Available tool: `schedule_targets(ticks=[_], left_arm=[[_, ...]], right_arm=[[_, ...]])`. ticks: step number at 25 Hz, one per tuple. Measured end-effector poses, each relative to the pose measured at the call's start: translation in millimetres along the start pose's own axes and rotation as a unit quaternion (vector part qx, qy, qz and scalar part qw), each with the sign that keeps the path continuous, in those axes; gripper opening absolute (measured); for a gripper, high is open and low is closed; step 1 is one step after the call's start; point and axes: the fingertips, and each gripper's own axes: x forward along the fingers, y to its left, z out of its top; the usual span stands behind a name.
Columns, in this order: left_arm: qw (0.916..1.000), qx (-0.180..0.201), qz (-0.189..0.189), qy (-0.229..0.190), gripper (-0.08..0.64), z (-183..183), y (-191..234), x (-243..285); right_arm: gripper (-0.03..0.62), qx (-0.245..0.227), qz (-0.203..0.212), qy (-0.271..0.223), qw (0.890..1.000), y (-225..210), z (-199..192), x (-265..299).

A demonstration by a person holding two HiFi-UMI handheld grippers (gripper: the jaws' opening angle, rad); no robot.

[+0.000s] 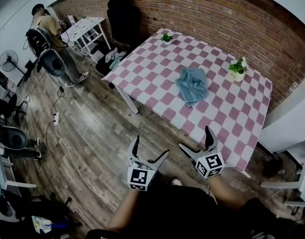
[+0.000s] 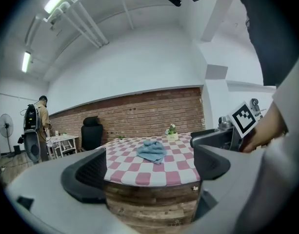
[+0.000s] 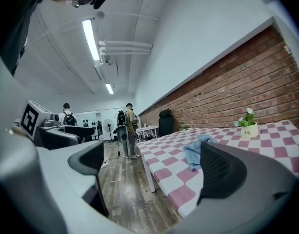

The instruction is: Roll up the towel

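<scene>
A crumpled blue towel (image 1: 193, 85) lies near the middle of the pink-and-white checked table (image 1: 157, 63). Both grippers are over the wooden floor, short of the table's near edge and well apart from the towel. My left gripper (image 1: 151, 146) stands open and empty. My right gripper (image 1: 194, 137), close to the table's edge, is open and empty too. In the left gripper view the towel (image 2: 152, 151) lies on the table (image 2: 139, 174) straight ahead between the open jaws (image 2: 148, 172). In the right gripper view the towel (image 3: 194, 152) shows beside the right finger of that gripper (image 3: 151, 172).
Two small potted plants (image 1: 167, 37) (image 1: 237, 69) stand on the table's far and right sides. A black chair (image 1: 123, 19) and a brick wall lie beyond it. At the far left are a person (image 1: 52, 34), a white side table (image 1: 87, 26) and a fan (image 1: 9, 59).
</scene>
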Motion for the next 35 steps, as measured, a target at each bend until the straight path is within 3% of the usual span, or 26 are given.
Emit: schedule_targets(ticks=[10,16,21,25,28,32,35], left_arm=[[0.9952,0.013,-0.095,0.016,0.536,-12.3,53.0,88.7],[0.9775,0.058,-0.201,0.030,0.496,-14.2,64.7,154.1],[0.9536,0.107,-0.279,0.035,0.472,-24.4,67.9,192.2],[0.9286,0.159,-0.331,0.050,0.444,-36.2,70.3,214.1],[0.9107,0.178,-0.368,0.055,0.423,-42.9,62.2,228.4],[0.8782,0.204,-0.427,0.068,0.380,-58.7,36.4,241.6],[0.8583,0.241,-0.446,0.080,0.333,-74.5,17.9,256.2]], right_arm=[[0.589,0.058,-0.093,-0.009,0.994,-45.2,-8.0,65.0],[0.589,0.065,-0.177,-0.012,0.982,-77.8,-4.1,93.7],[0.589,0.072,-0.241,-0.019,0.968,-98.7,-2.3,108.1],[0.589,0.069,-0.279,-0.019,0.958,-106.3,-0.6,108.9],[0.589,0.071,-0.310,-0.016,0.948,-113.6,-1.4,99.9],[0.589,0.073,-0.346,-0.007,0.935,-124.3,-4.9,83.4],[0.589,0.080,-0.358,-0.005,0.930,-136.8,-11.2,70.4]])
